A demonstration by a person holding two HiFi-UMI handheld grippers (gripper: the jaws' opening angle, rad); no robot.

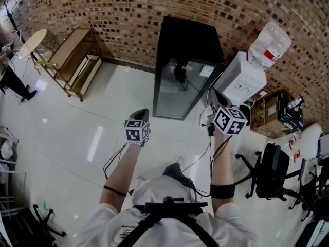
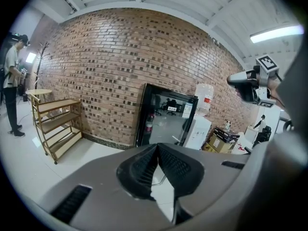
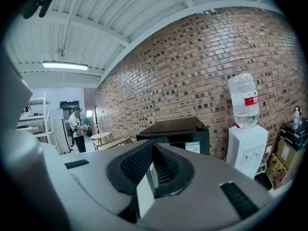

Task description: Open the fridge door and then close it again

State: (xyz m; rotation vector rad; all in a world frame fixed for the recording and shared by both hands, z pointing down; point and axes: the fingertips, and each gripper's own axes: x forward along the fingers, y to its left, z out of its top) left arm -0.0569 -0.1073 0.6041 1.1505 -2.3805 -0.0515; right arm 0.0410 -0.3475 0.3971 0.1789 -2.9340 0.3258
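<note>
Both grippers hang in front of the fridge and well apart from it, touching nothing. The left gripper has its jaws pressed together with nothing between them, and so does the right gripper; each gripper's own view shows the ribbed pads meeting at the tip. The fridge is black with a glass front and stands against the brick wall, just beside the water dispenser. Its door looks shut, though reflections in the glass hide the inside and no handle can be made out. In both gripper views the gripper's grey body covers the bottom of the fridge. A wooden shelf stands further left along the wall.
</note>
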